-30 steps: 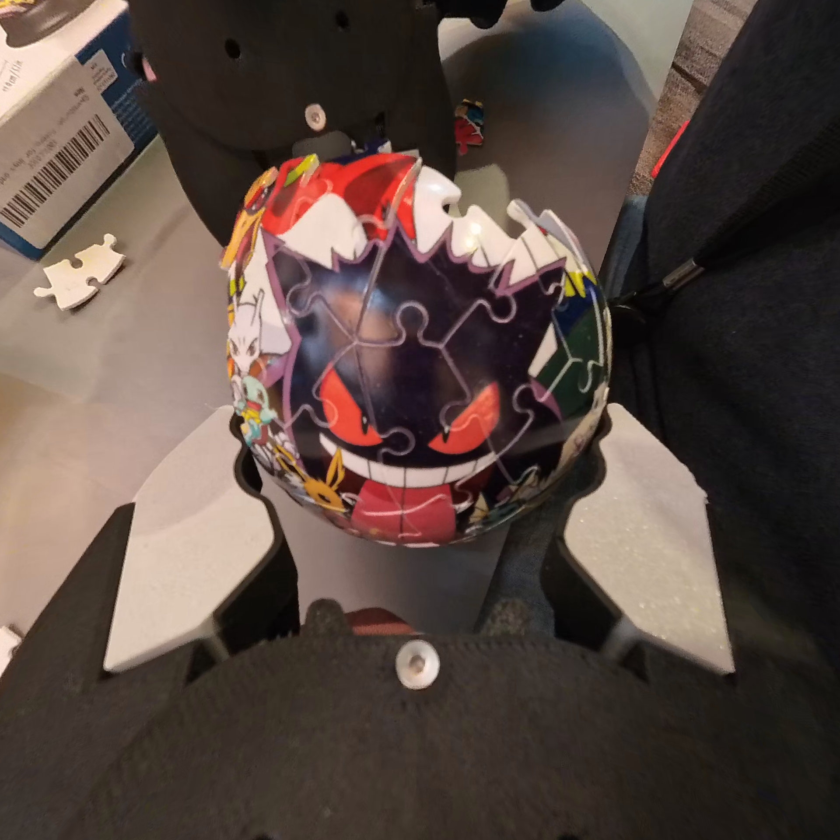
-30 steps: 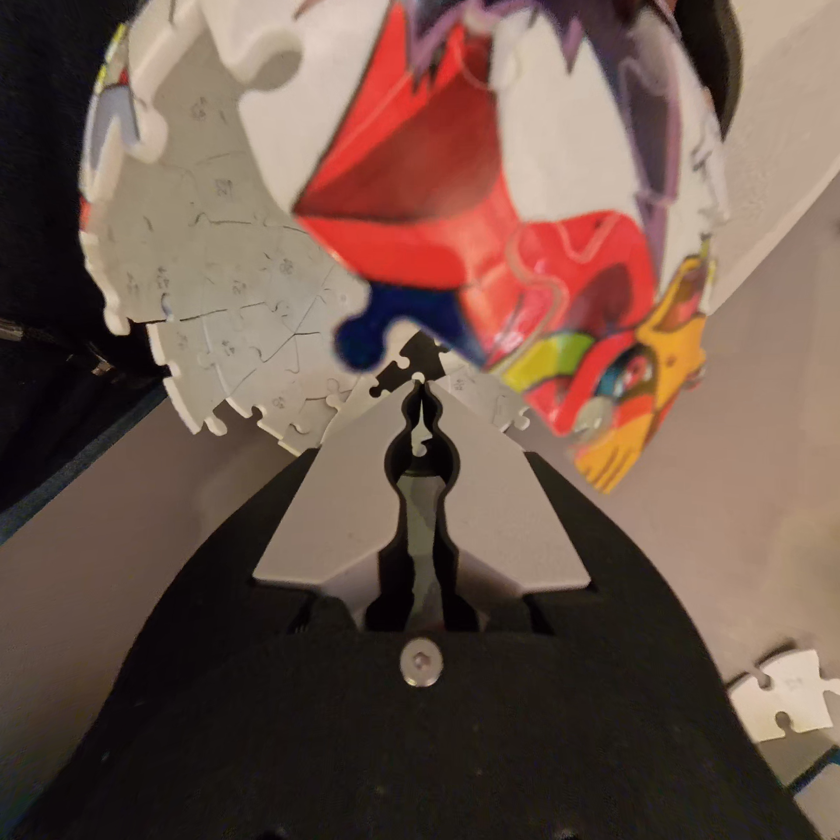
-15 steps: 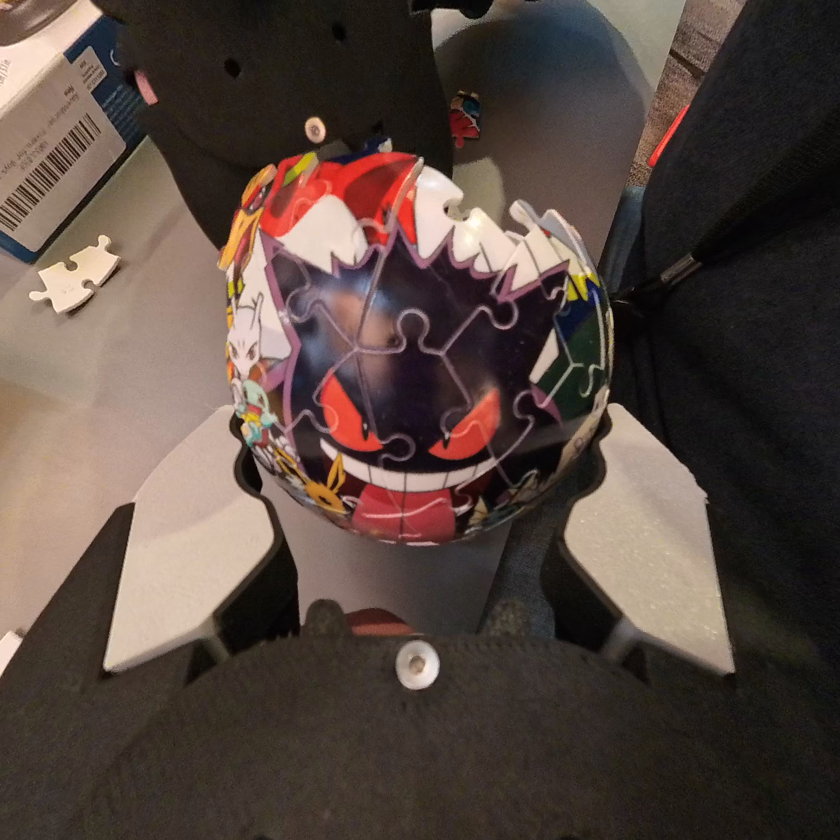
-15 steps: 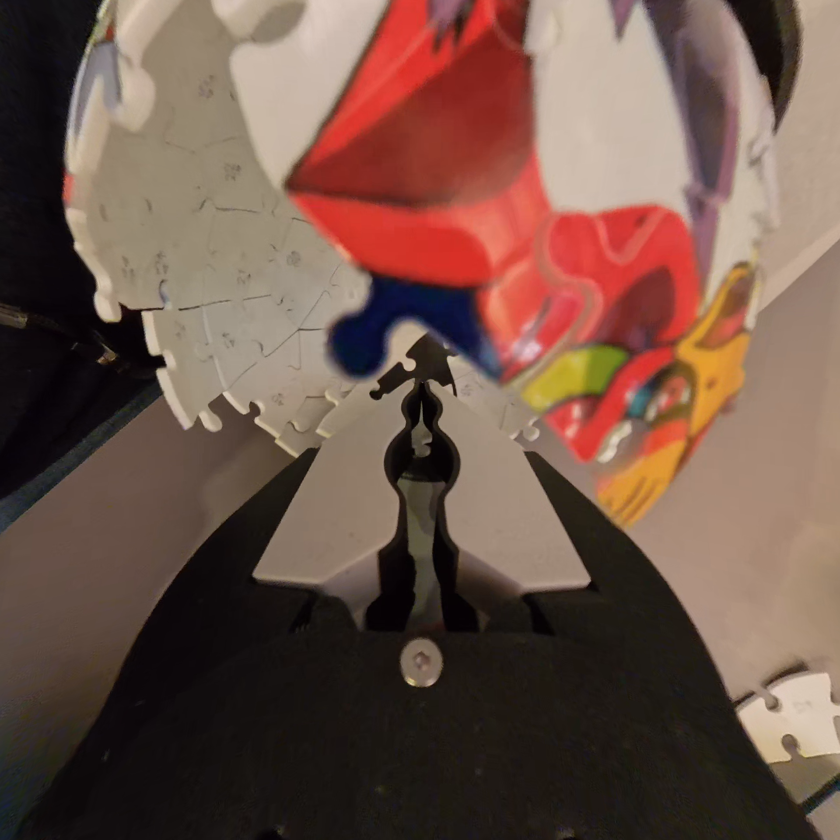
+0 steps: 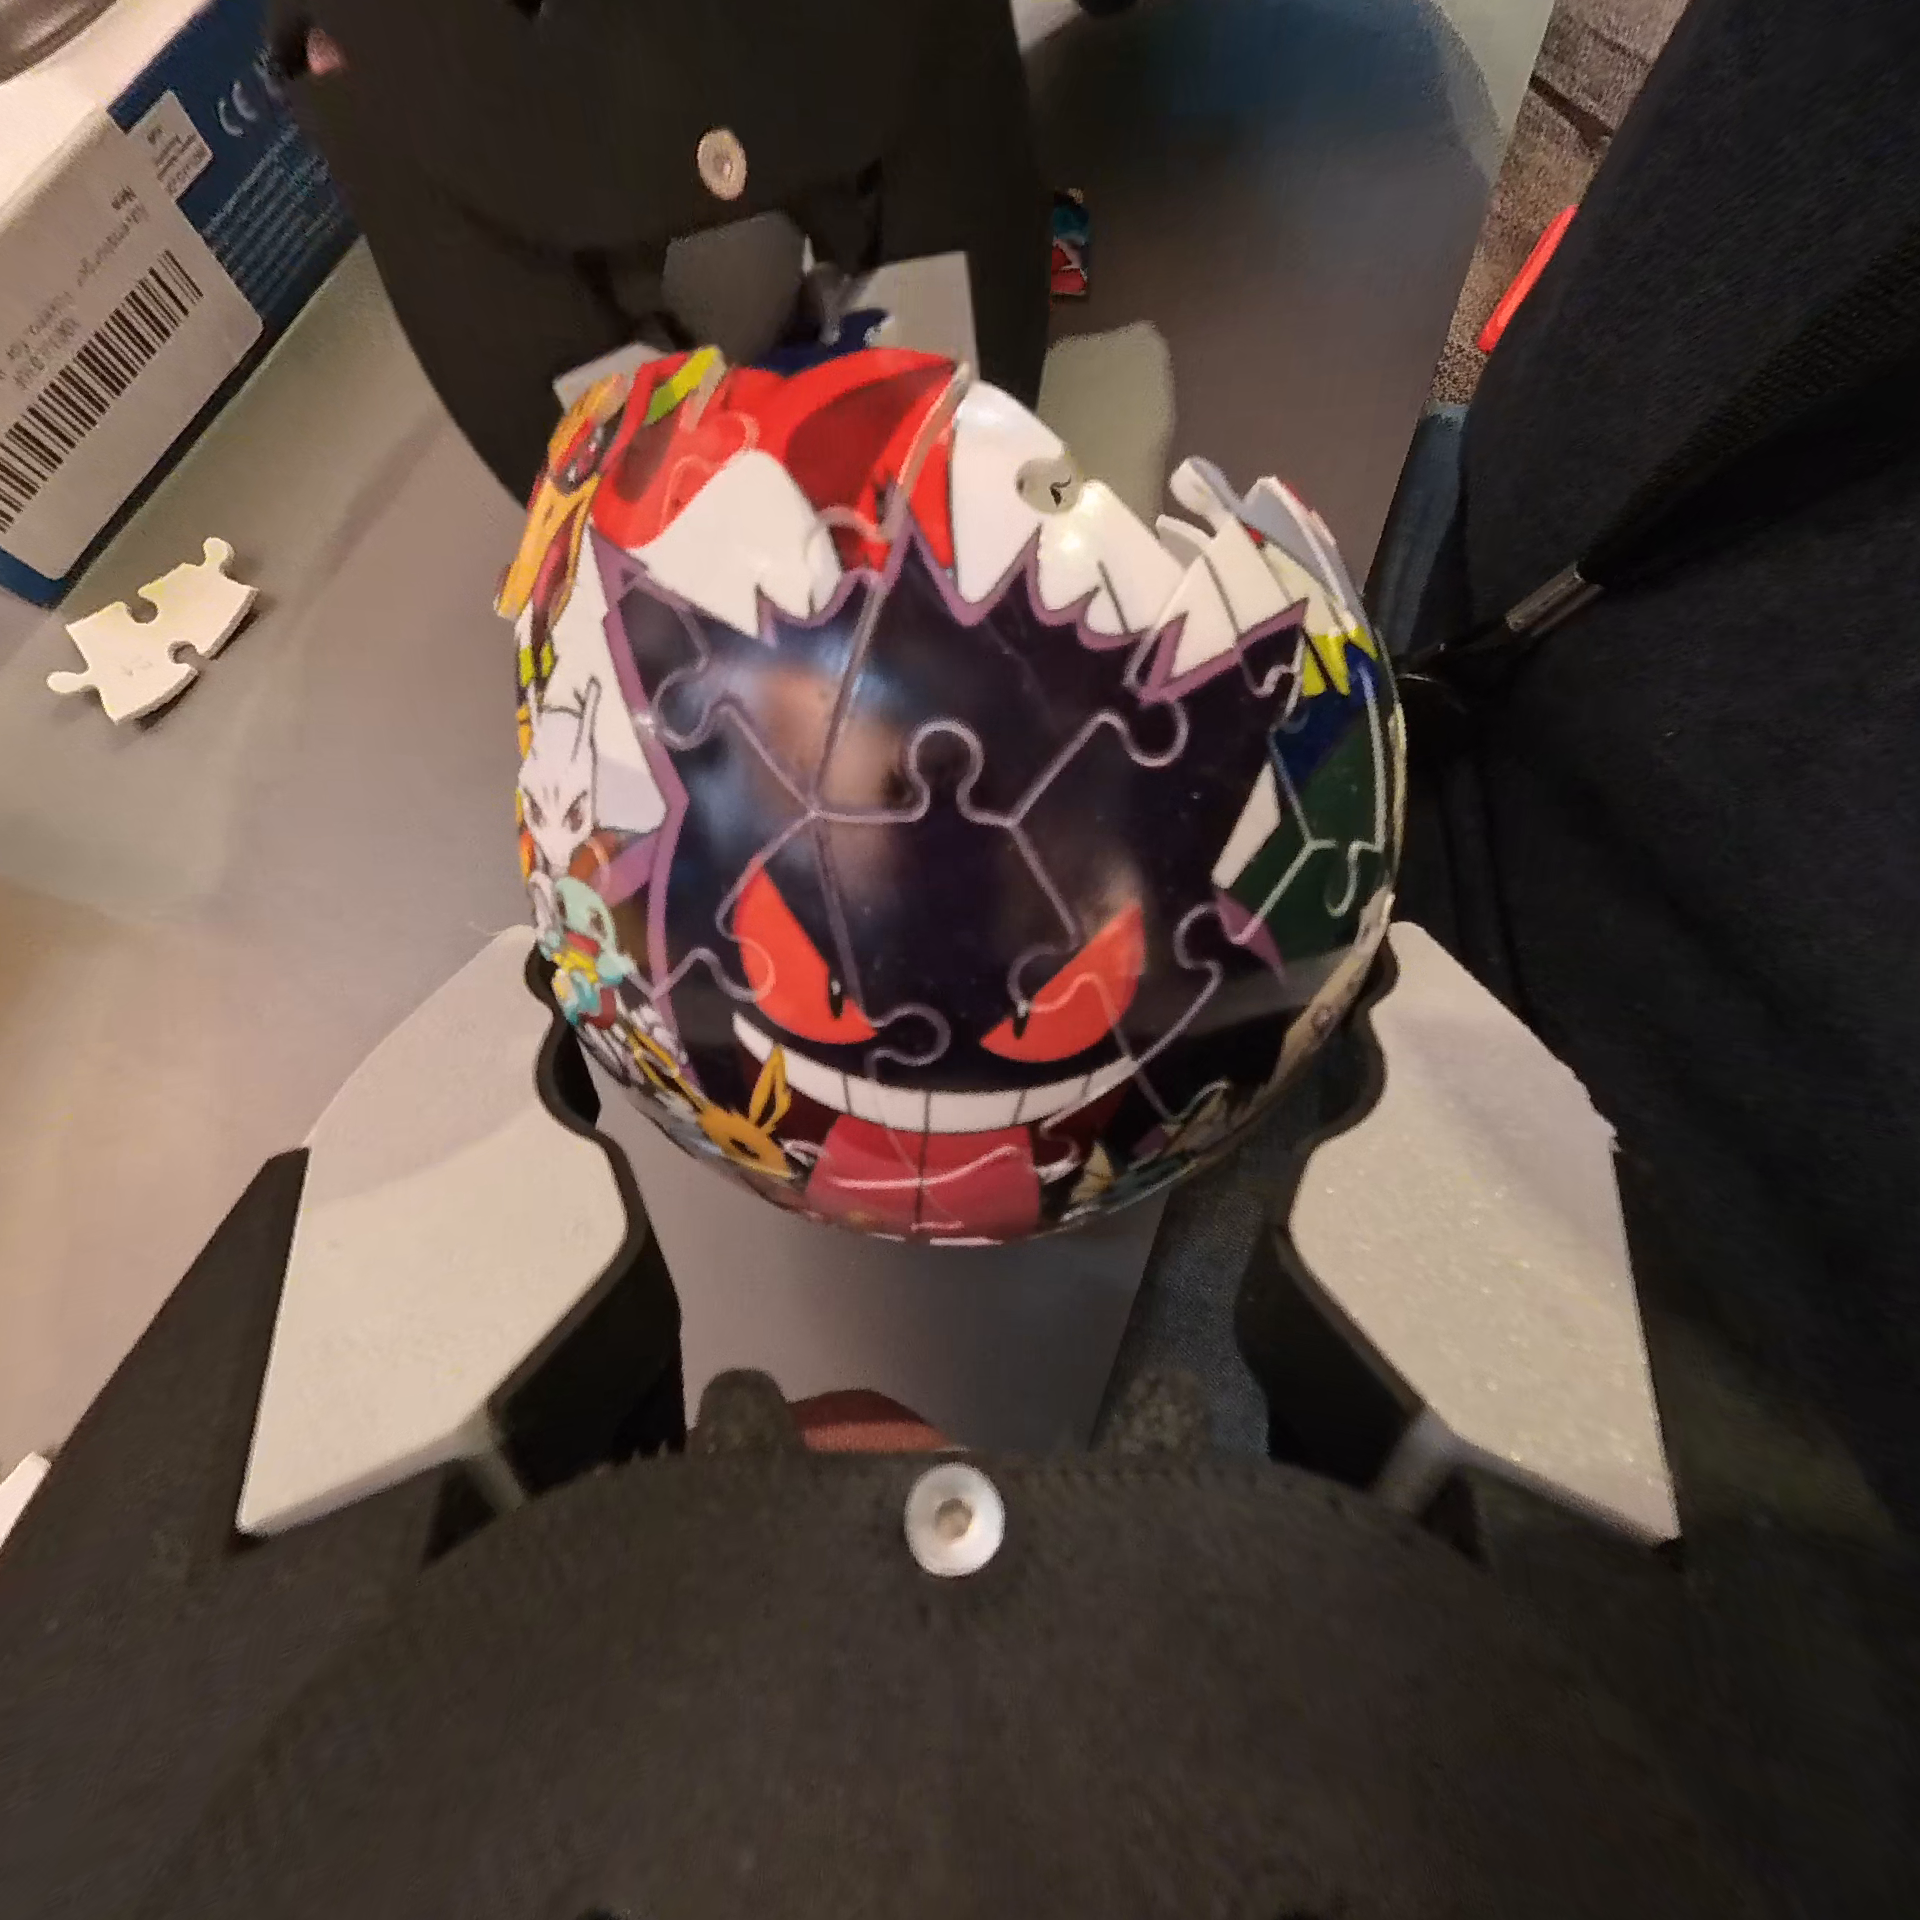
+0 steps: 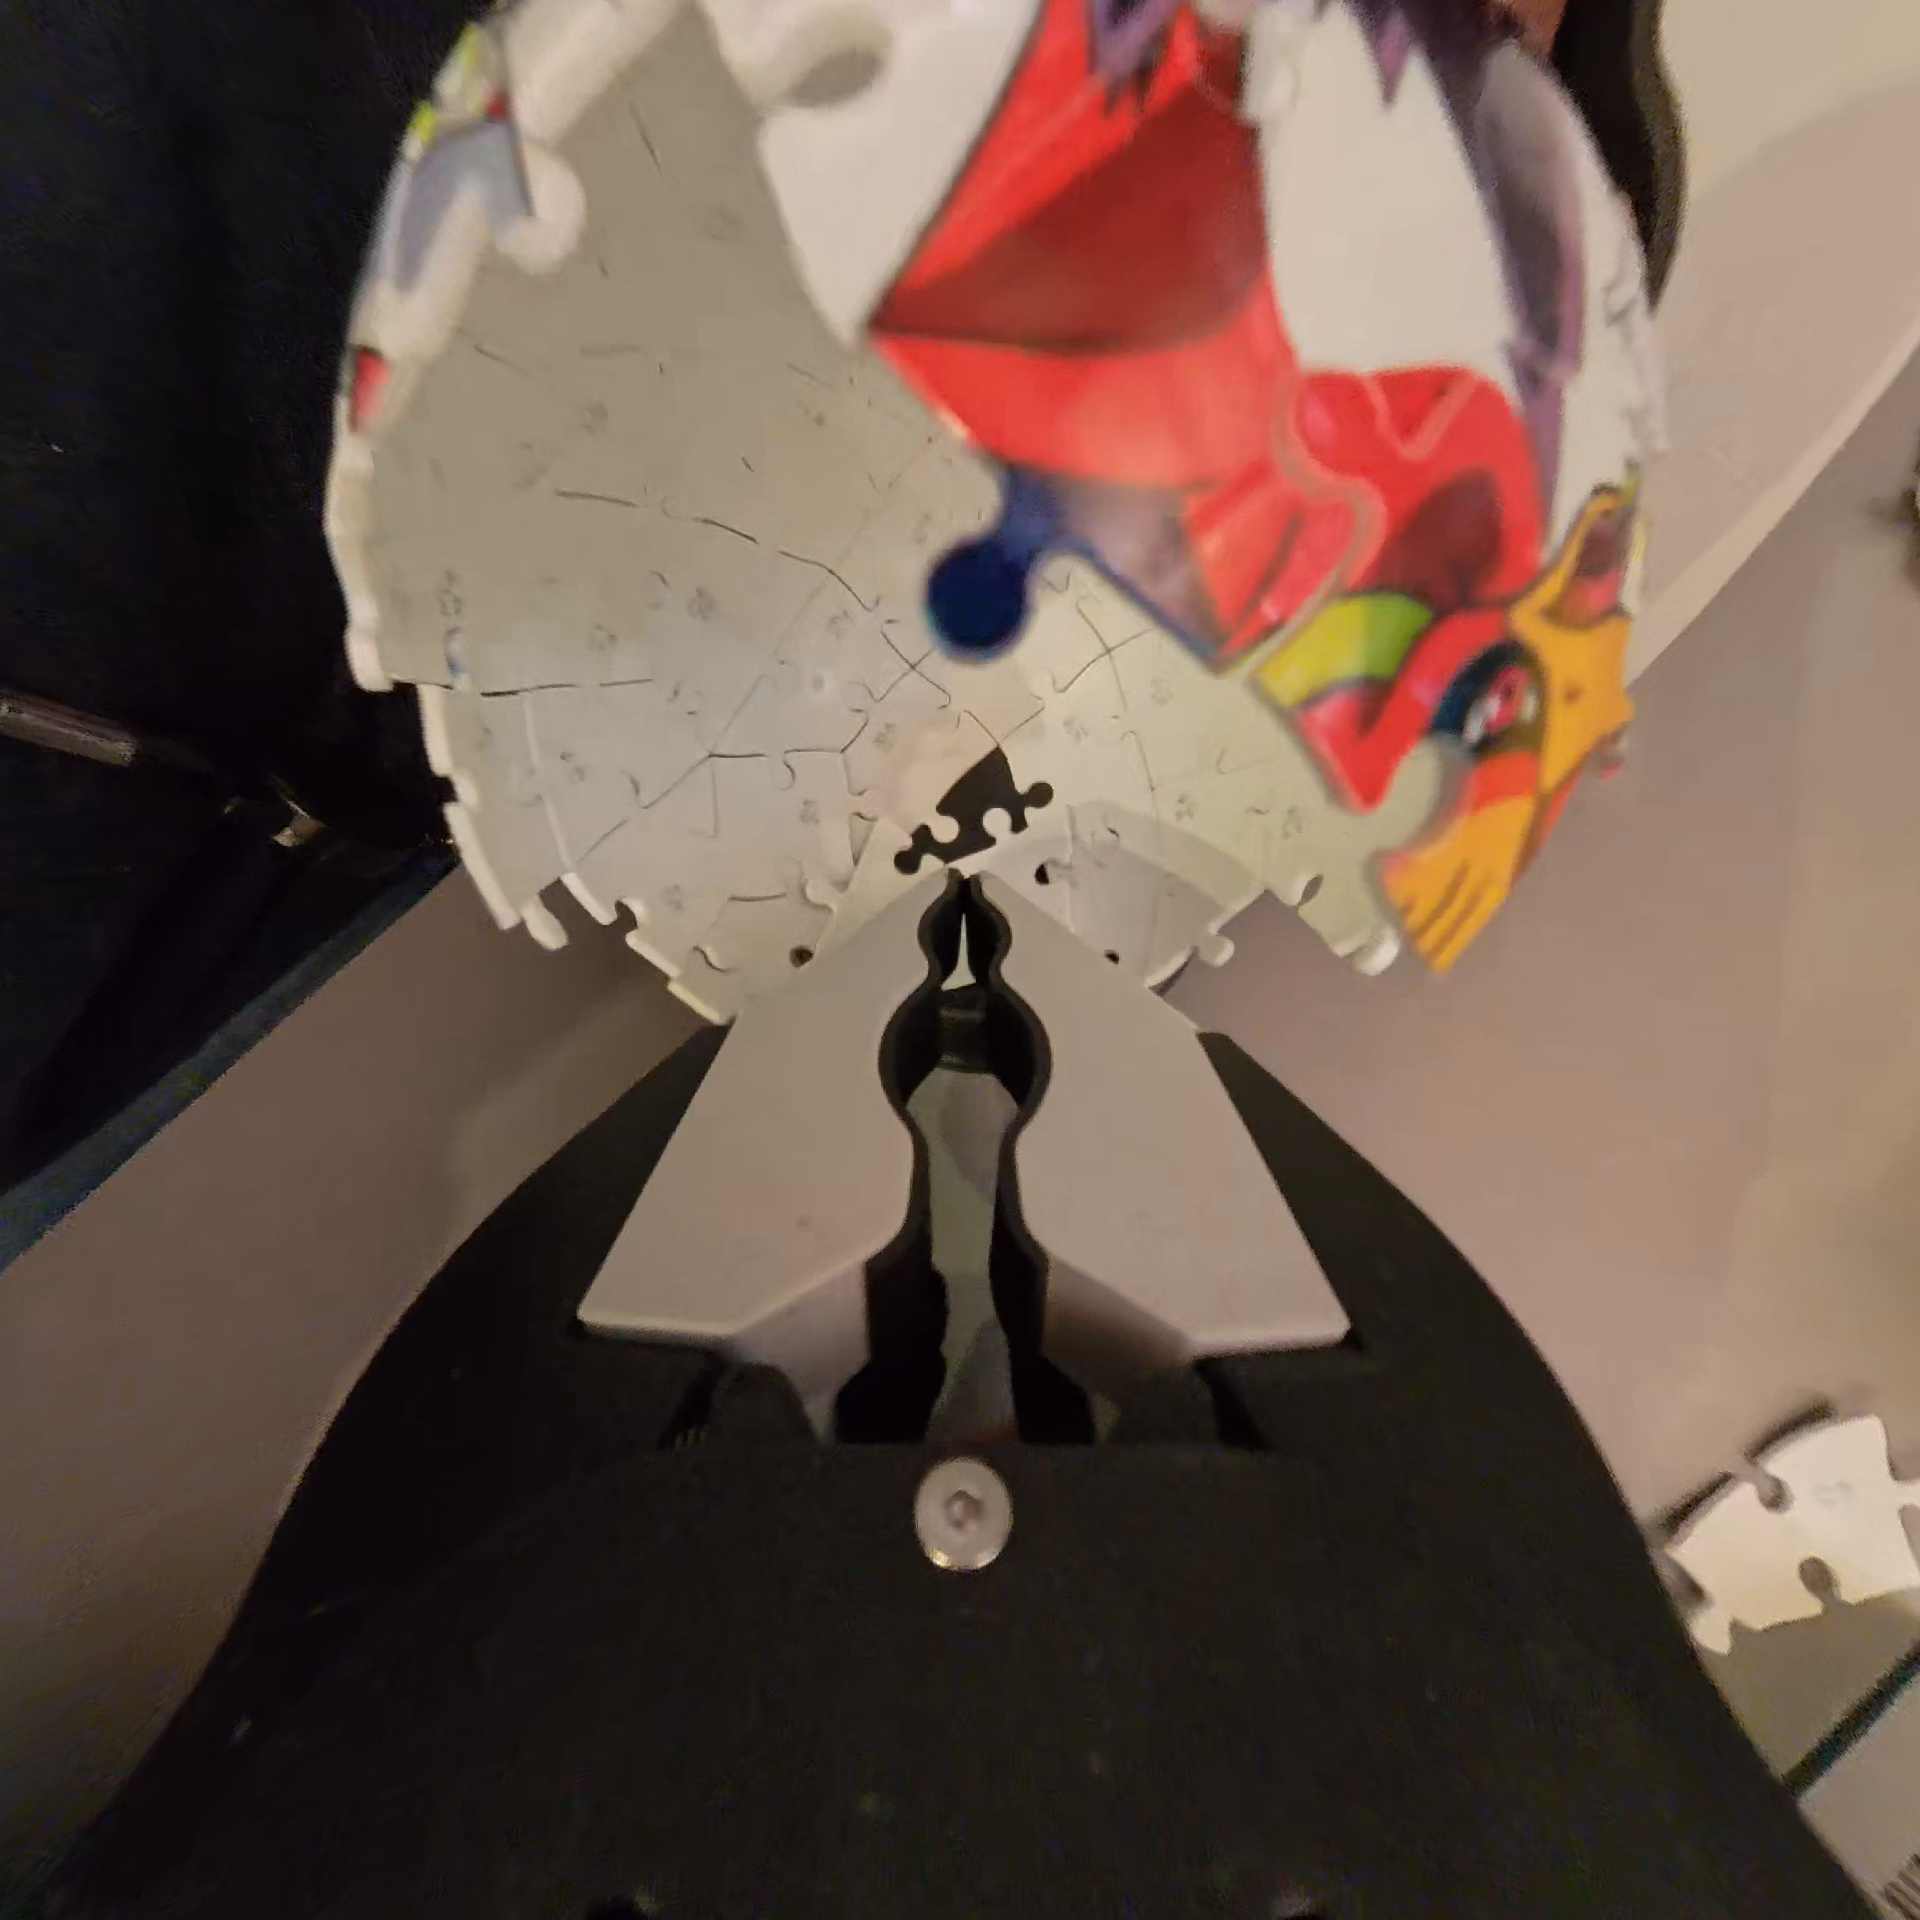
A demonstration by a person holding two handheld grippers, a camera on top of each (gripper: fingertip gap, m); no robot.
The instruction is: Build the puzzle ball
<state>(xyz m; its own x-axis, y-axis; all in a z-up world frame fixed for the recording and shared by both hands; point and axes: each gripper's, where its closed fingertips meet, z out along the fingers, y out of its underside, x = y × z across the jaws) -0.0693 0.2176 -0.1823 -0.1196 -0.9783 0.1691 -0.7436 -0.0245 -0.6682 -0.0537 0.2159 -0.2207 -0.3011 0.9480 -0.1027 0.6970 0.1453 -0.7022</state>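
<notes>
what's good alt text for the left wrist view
A part-built puzzle ball sits clamped between the left gripper's grey fingers, open rim away from the camera. The right gripper reaches toward that rim over a grey table.

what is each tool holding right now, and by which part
The left tool grips the puzzle ball by its lower sides. The right tool is shut; whether it pinches anything cannot be told.

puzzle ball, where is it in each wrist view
Left wrist view: puzzle ball sits centre frame, clamped between the left gripper fingers, printed side facing the camera.
Right wrist view: ball fills the upper half, its open white inside showing, above the shut right gripper.
Shared landmark: the loose white pieces on the table, at lower right in the right view.
</notes>
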